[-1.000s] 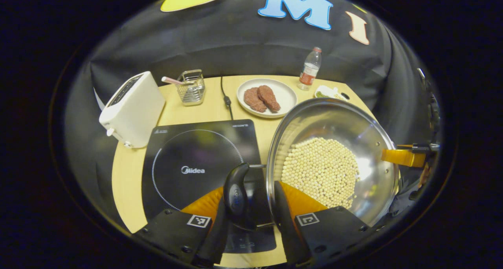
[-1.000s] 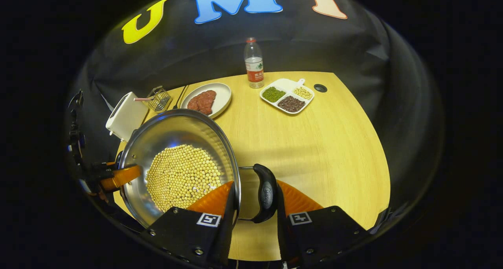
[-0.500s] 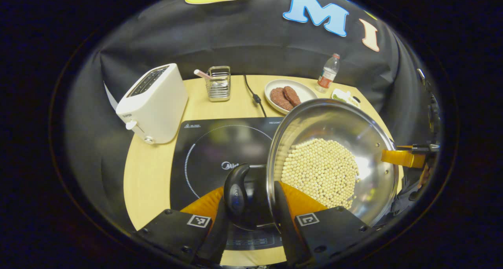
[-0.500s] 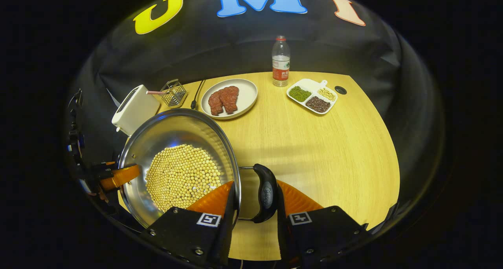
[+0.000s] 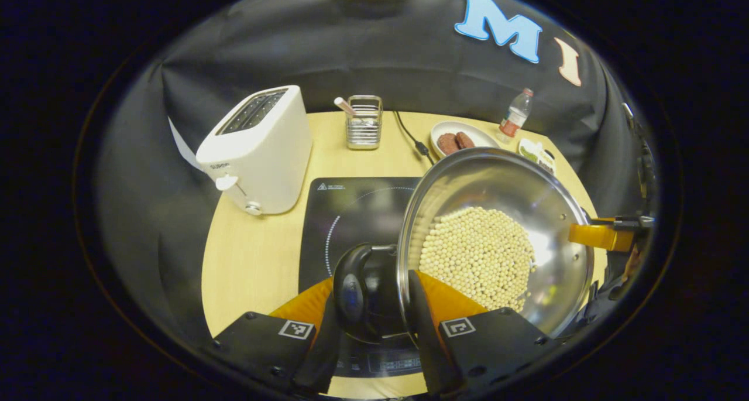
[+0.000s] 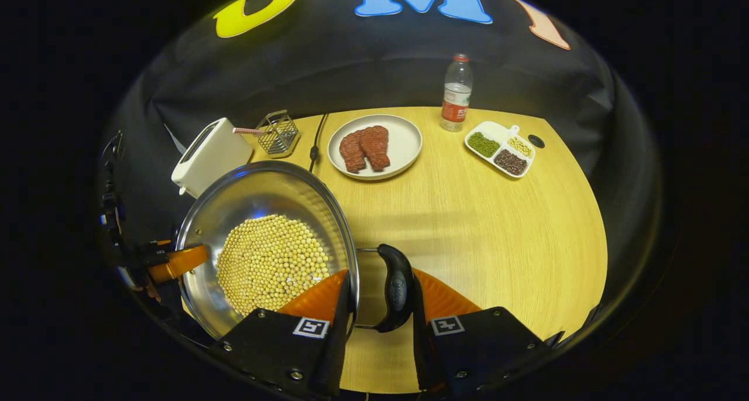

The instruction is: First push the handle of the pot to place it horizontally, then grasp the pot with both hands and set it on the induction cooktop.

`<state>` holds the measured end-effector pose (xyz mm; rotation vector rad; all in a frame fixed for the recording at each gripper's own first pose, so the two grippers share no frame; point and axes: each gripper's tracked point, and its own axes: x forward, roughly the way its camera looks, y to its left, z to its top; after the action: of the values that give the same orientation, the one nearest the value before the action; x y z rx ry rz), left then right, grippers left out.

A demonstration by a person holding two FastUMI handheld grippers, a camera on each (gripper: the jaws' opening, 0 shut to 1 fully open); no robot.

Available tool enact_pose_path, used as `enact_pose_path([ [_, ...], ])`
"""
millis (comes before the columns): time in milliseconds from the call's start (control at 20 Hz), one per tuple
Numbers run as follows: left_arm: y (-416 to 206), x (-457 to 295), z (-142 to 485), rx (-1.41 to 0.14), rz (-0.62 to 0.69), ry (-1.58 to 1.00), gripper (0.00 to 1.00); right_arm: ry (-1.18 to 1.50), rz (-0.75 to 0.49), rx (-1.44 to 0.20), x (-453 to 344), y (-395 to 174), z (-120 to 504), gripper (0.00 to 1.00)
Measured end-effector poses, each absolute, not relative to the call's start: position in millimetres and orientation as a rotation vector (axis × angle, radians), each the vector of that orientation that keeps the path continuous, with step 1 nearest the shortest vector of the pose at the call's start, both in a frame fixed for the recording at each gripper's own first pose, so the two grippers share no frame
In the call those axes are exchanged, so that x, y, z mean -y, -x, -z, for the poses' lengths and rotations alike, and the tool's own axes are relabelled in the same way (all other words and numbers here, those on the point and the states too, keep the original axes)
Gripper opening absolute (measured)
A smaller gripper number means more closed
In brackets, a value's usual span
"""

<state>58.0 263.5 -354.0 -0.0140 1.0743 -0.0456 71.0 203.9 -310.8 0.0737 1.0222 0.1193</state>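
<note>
A steel pot (image 5: 497, 184) holding pale round beans (image 5: 477, 254) hangs between both grippers. My left gripper (image 5: 374, 319) is shut on the pot's black side handle (image 5: 351, 290), one finger outside the handle and one inside the rim. Under that handle lies the black induction cooktop (image 5: 345, 213); the pot hides its right part. In the right gripper view, my right gripper (image 6: 380, 313) is shut on the opposite black handle (image 6: 398, 287) of the pot (image 6: 263, 190) in the same way. Across the pot, each view shows the other gripper, the right (image 5: 597, 235) and the left (image 6: 175, 262).
A white toaster (image 5: 257, 149) stands left of the cooktop, with a wire basket (image 5: 363, 123) and a black cord (image 5: 412, 137) behind it. A plate of meat patties (image 6: 374, 146), a water bottle (image 6: 455, 93) and a divided dish of beans (image 6: 499, 156) sit at the table's back.
Both grippers have carried the pot leftward across the table. The cooktop and toaster have come closer in the left gripper view, and the pot now overlaps the cooktop's right side.
</note>
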Motion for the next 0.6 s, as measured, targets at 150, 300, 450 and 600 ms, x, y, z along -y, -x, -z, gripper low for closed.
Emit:
enact_pose_path([
  [150, -59.6, -285.8, 355.8, -1.08, 0.036, 0.008, 0.62, -0.077, -0.121, -1.026, -224.5, -76.6, 315.9, 0.48],
  [300, -65.1, -303.4, 356.3, -1.084, 0.028, 0.011, 0.65, -0.084, -0.124, -1.029, -244.1, -82.0, 318.4, 0.48],
  [450, -72.1, -323.0, 358.7, -1.084, 0.025, 0.006, 0.62, -0.093, -0.125, -1.035, -260.5, -86.3, 322.2, 0.48],
  [600, -79.1, -335.5, 365.8, -1.078, 0.023, -0.006, 0.67, -0.095, -0.119, -1.037, -271.5, -89.0, 325.6, 0.48],
])
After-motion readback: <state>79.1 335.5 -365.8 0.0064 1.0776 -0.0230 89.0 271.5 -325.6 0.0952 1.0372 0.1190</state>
